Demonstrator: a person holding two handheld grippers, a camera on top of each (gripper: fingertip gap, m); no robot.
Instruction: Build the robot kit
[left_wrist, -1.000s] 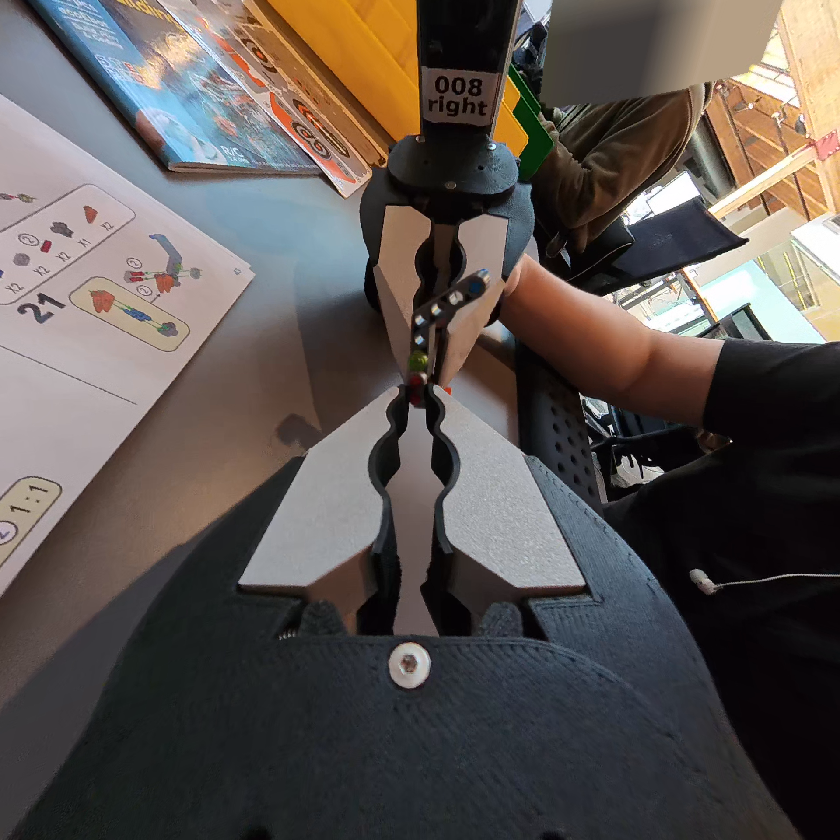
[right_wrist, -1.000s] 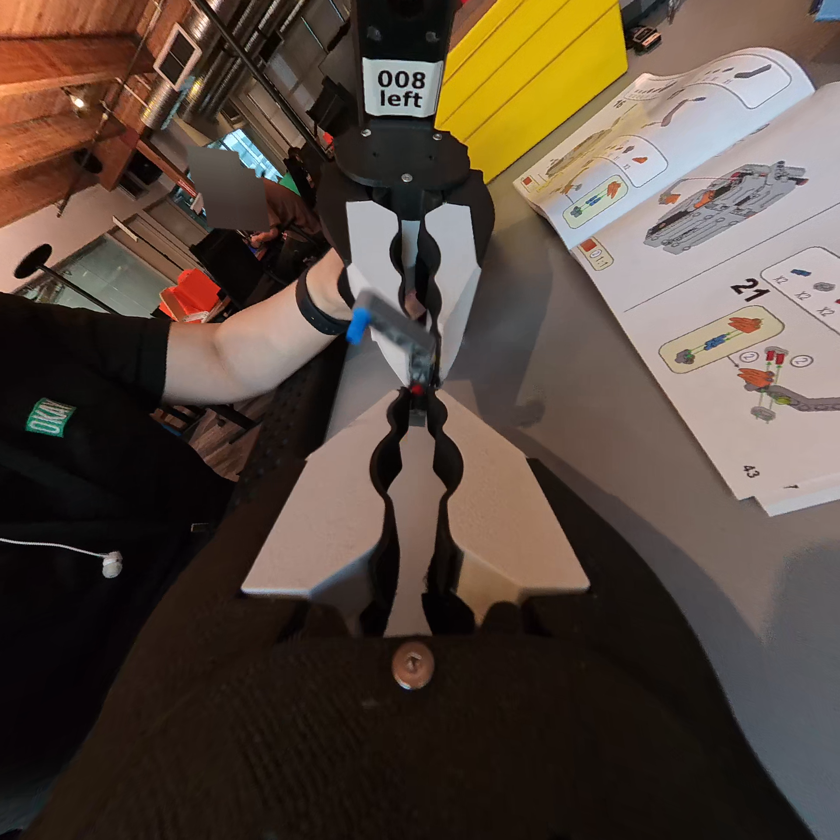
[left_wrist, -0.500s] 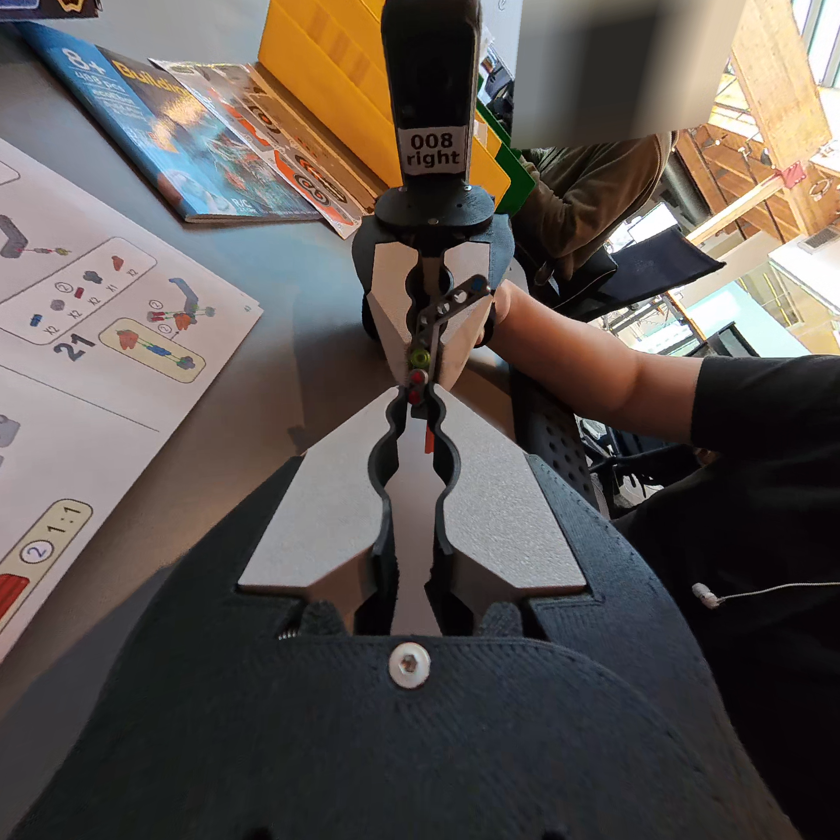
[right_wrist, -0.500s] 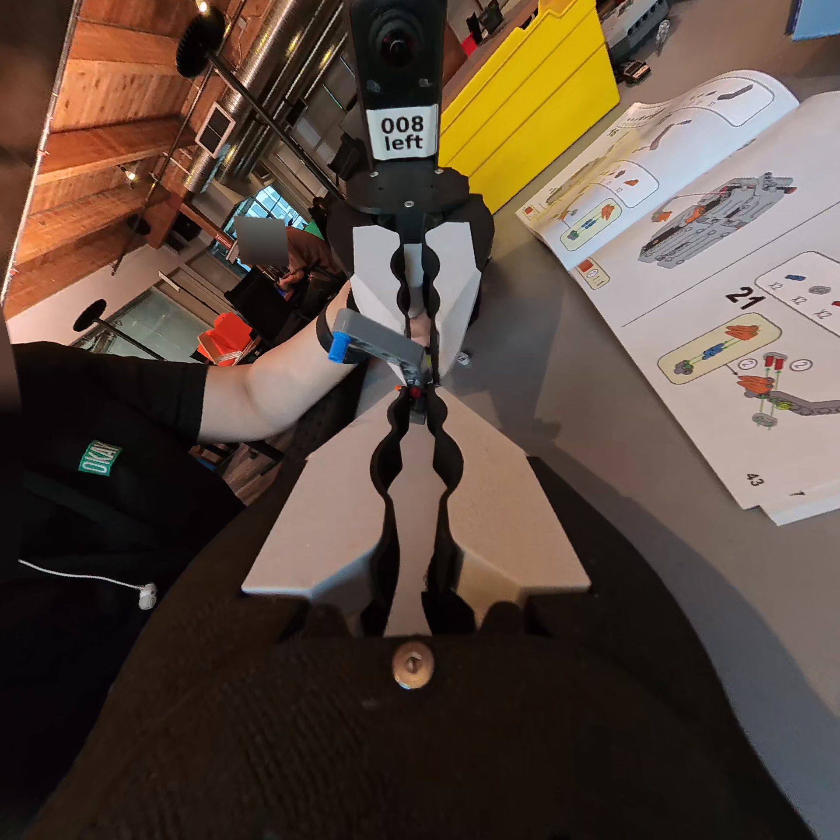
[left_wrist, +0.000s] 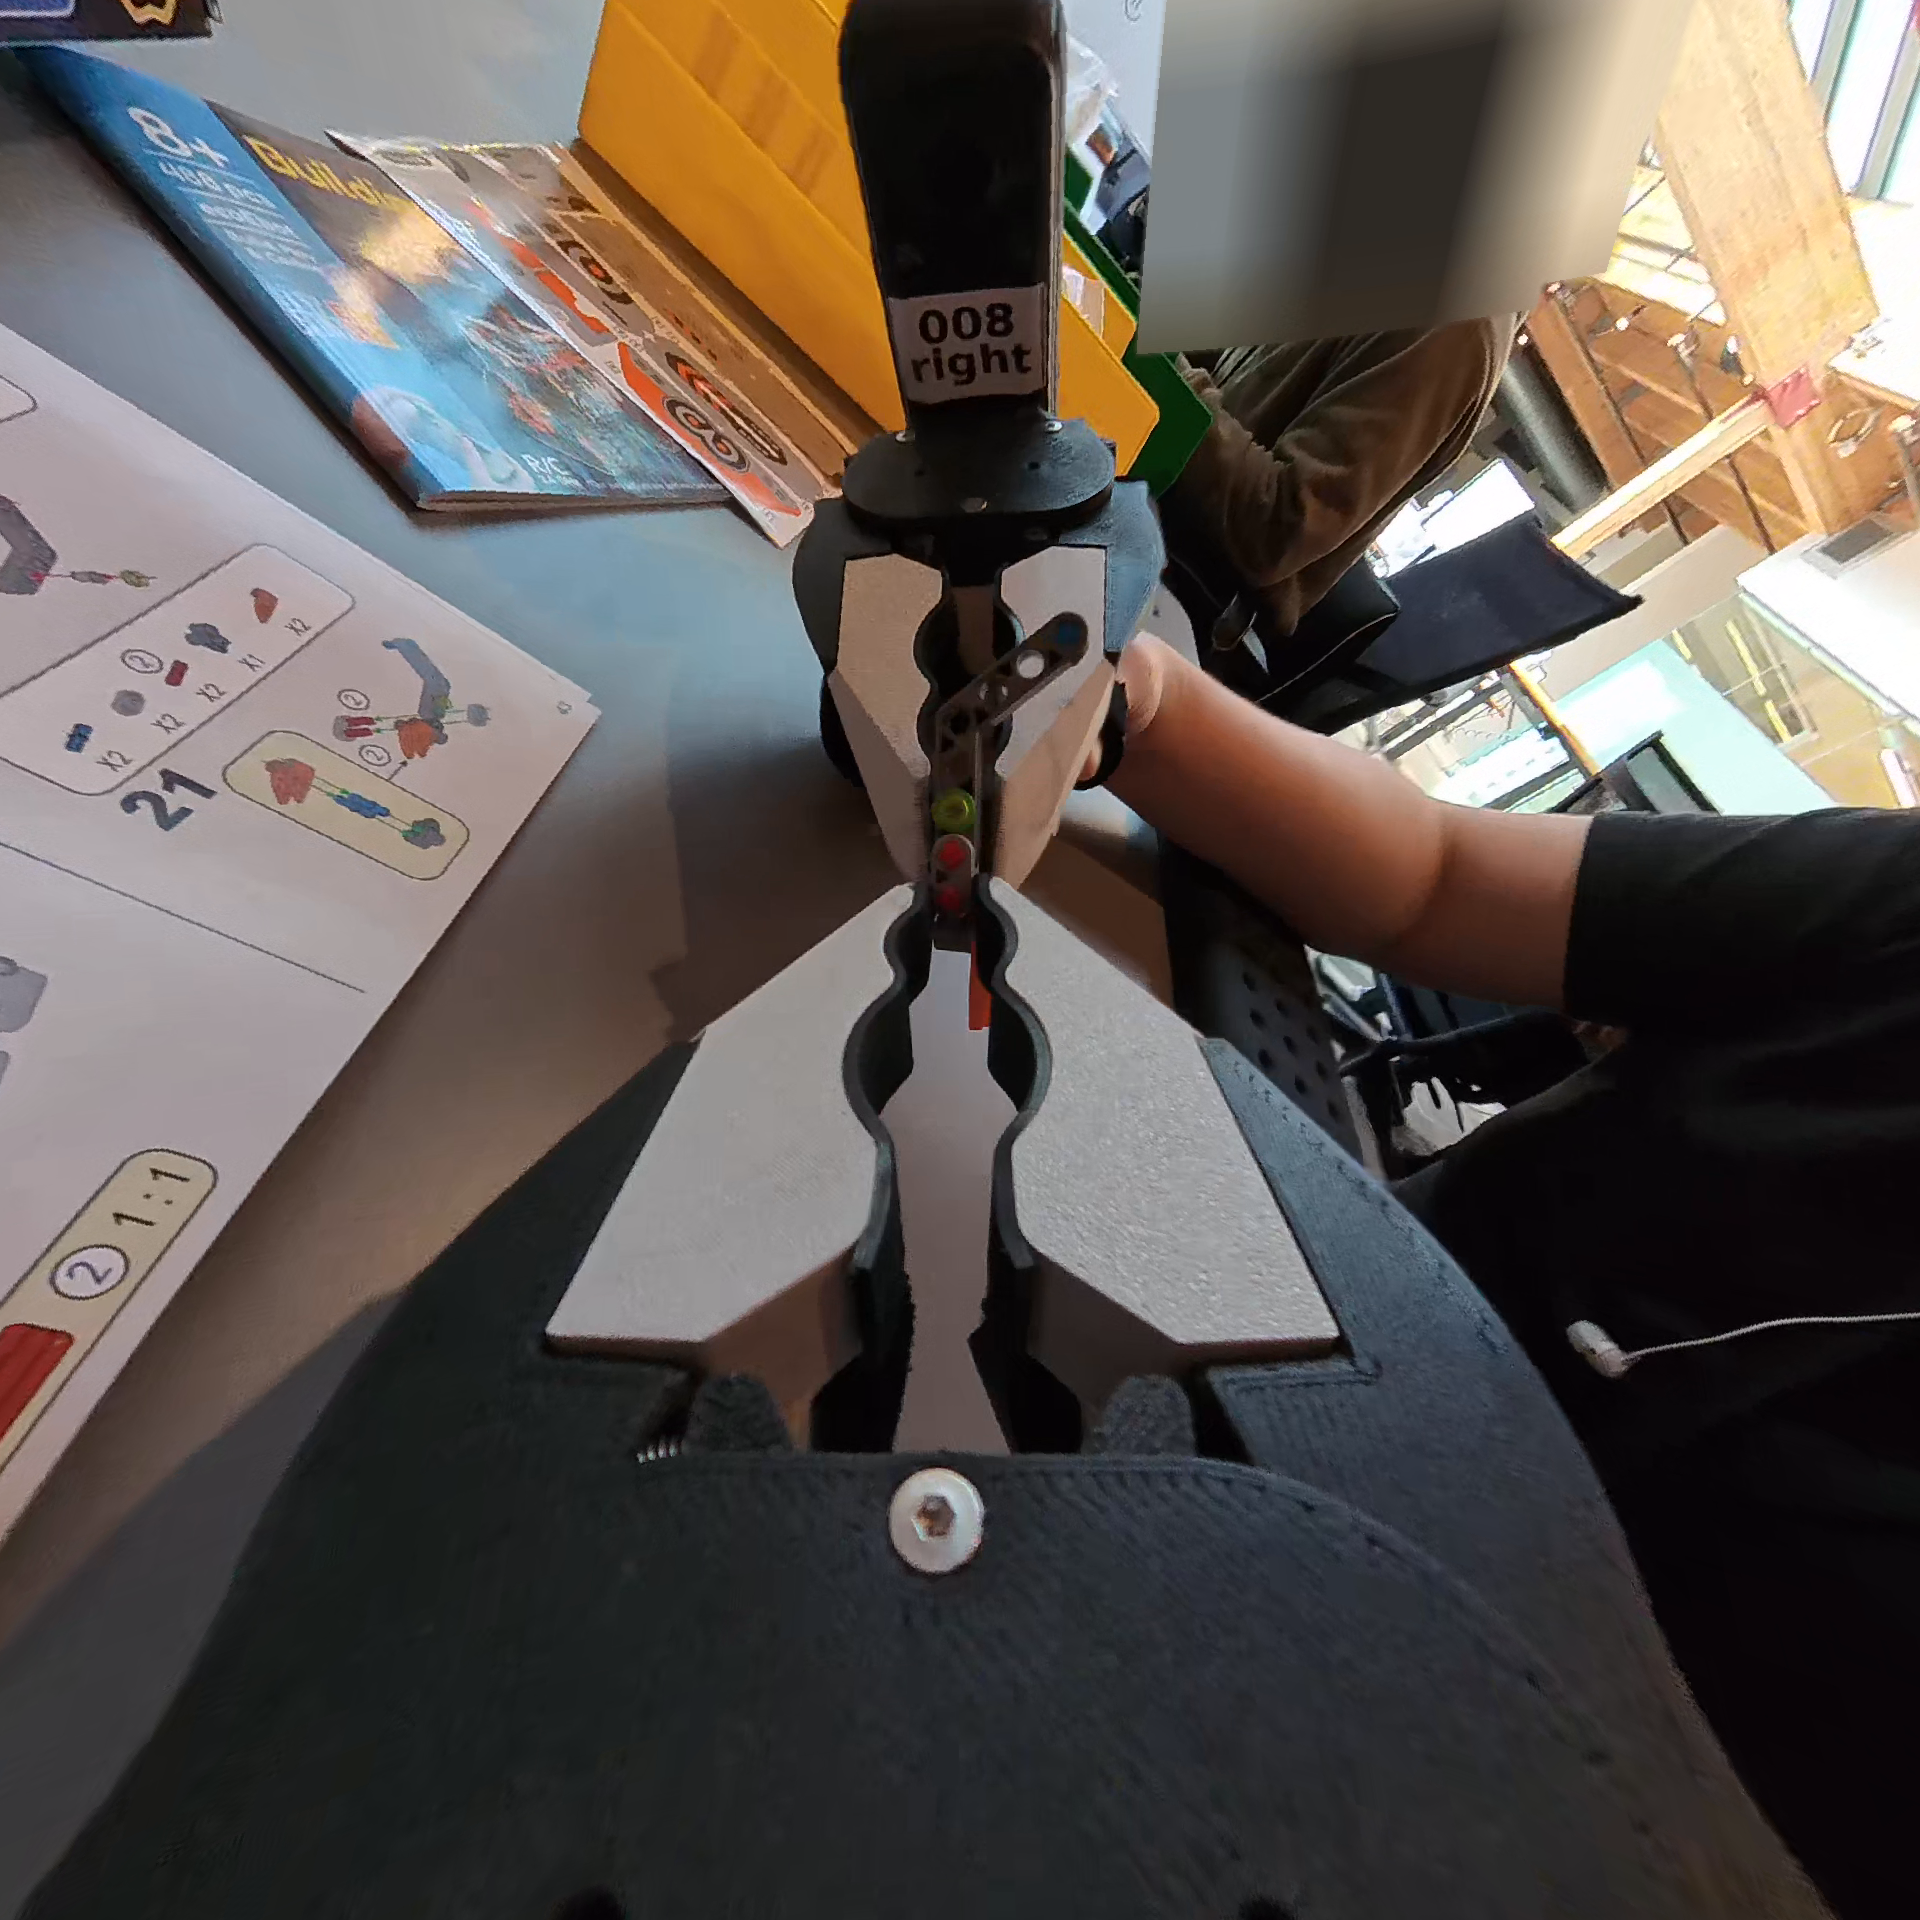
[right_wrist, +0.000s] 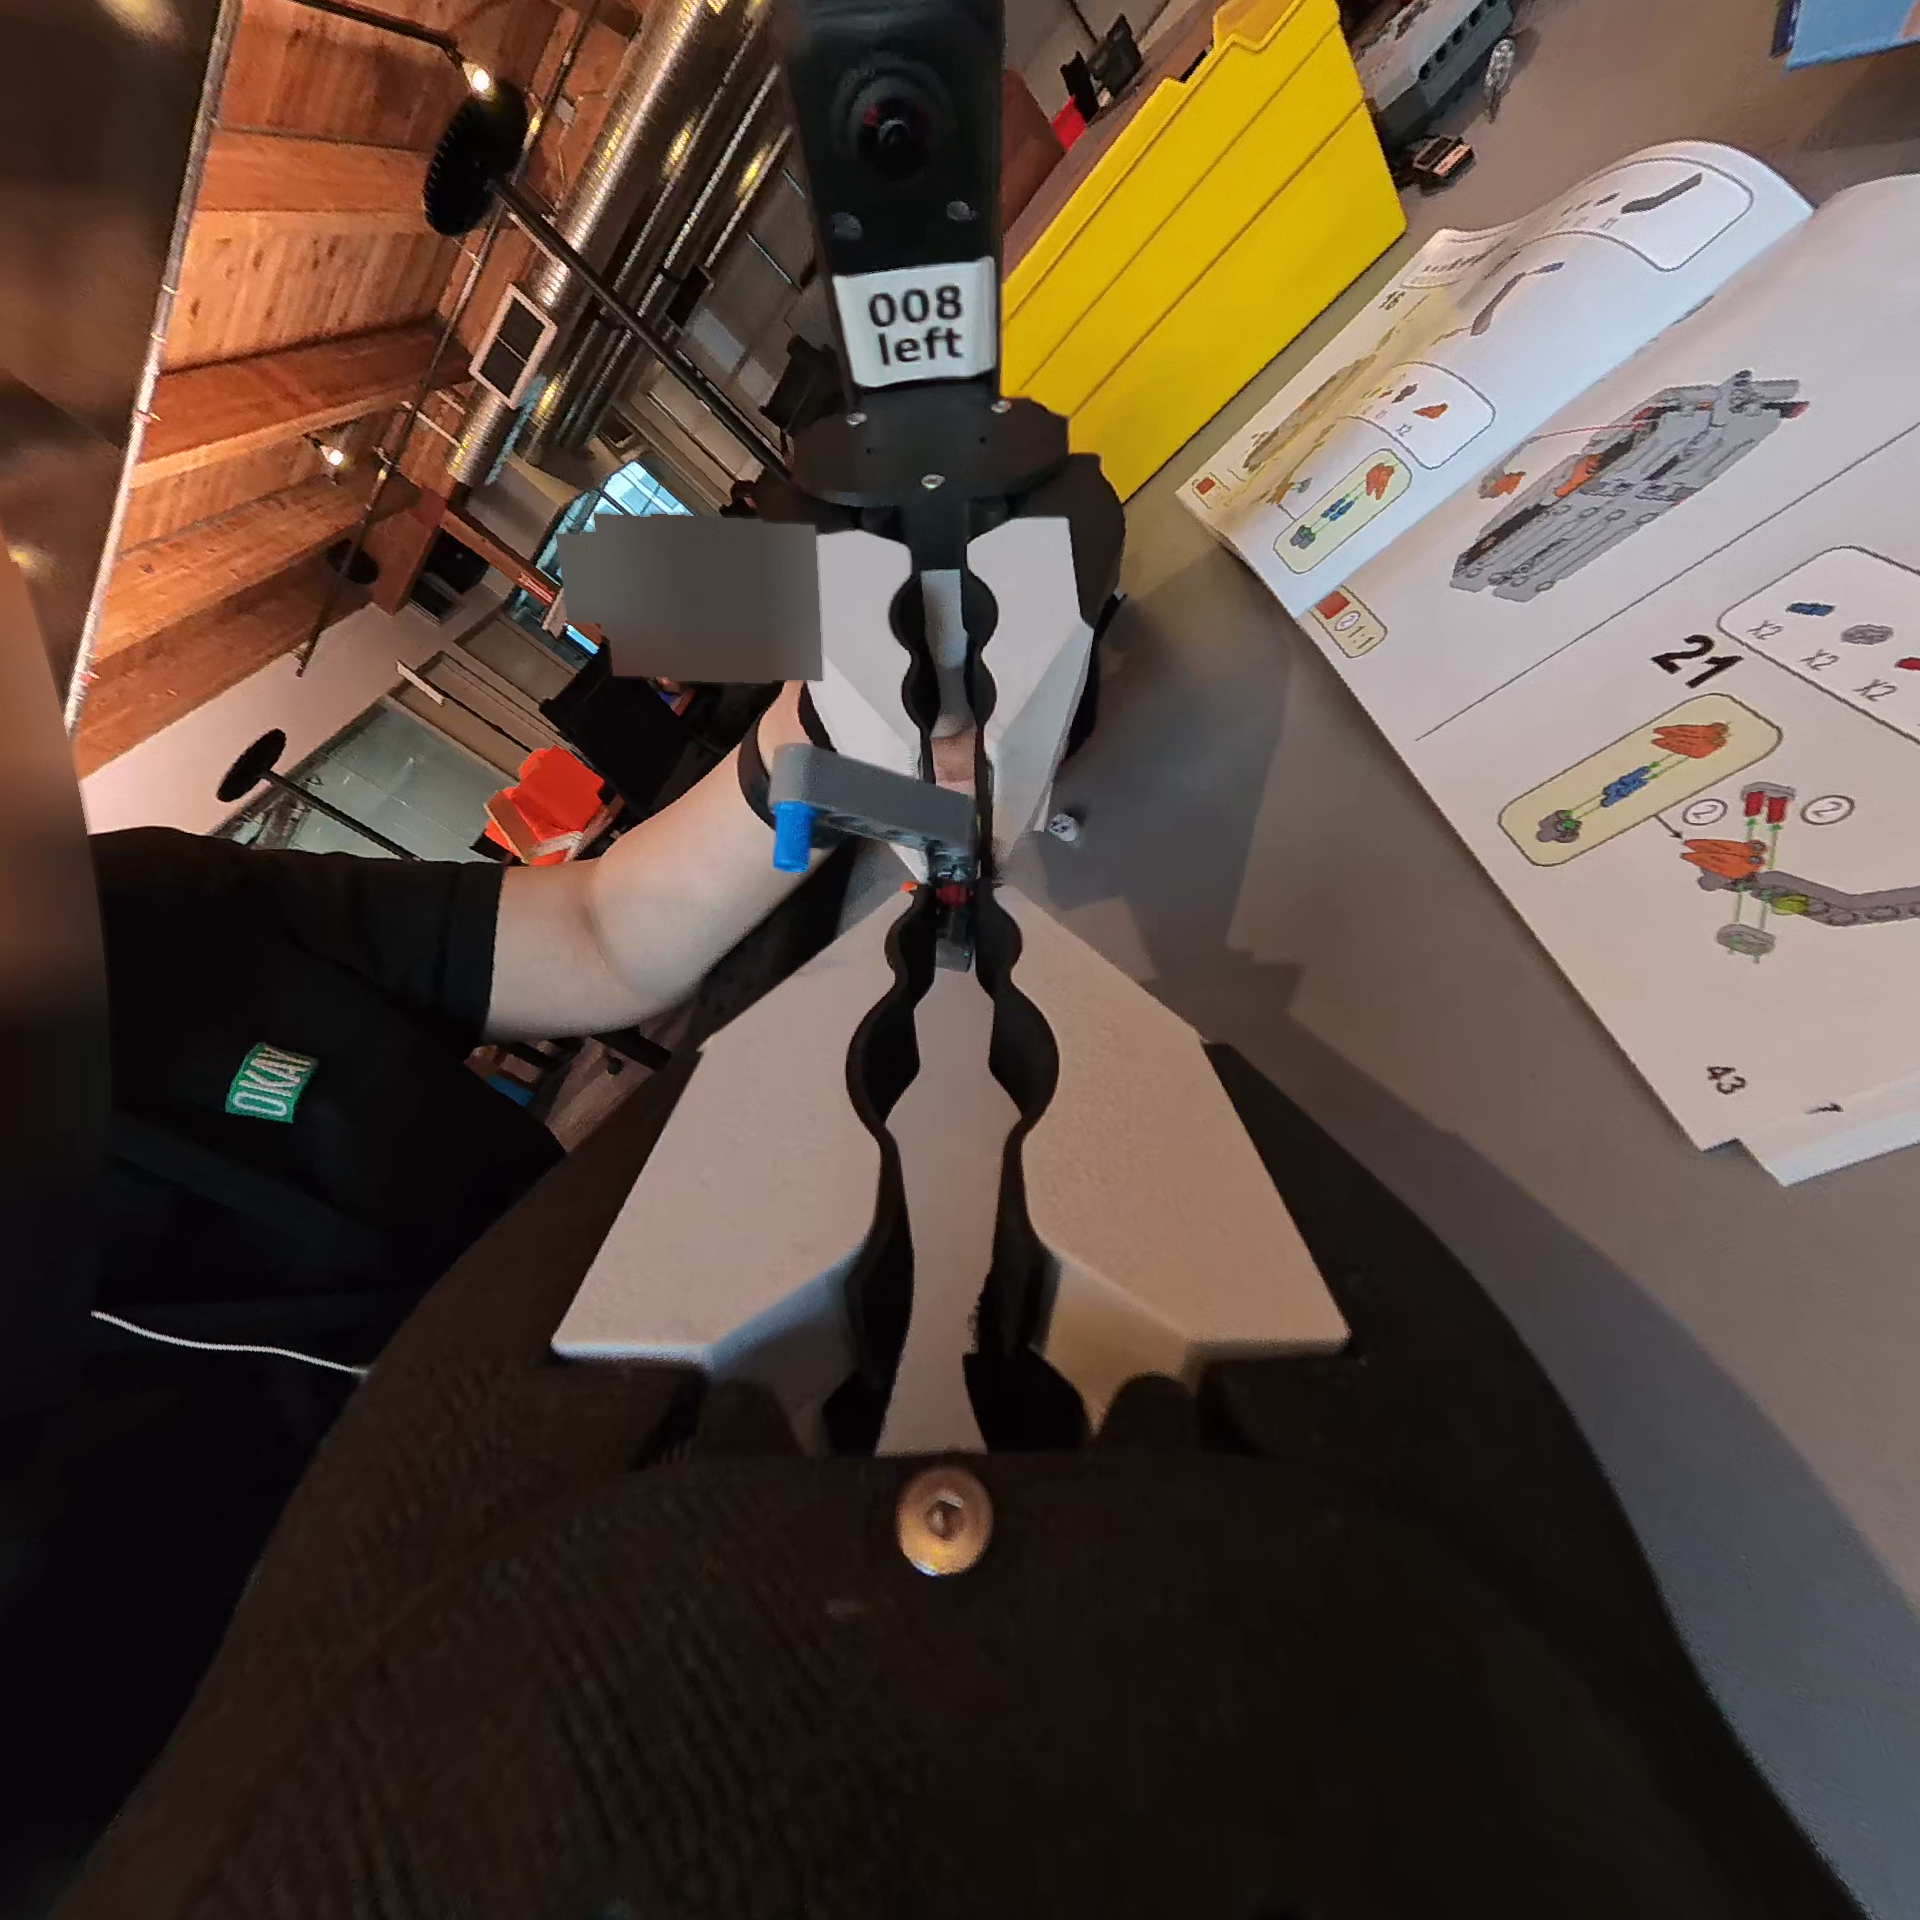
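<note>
Grey bent beam (left_wrist: 971, 769) pinched between both tongs' meeting tips.

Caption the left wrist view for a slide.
Left gripper and right gripper meet tip to tip, both pinching a bent grey plastic beam above the grey table.

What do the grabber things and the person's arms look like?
Both tongs, left and right, have pale grey wedge-shaped fingers with wavy black inner edges, set in a ribbed black body with one silver screw. Each handle bears a white sticker. The person wears a black short-sleeved shirt.
</note>
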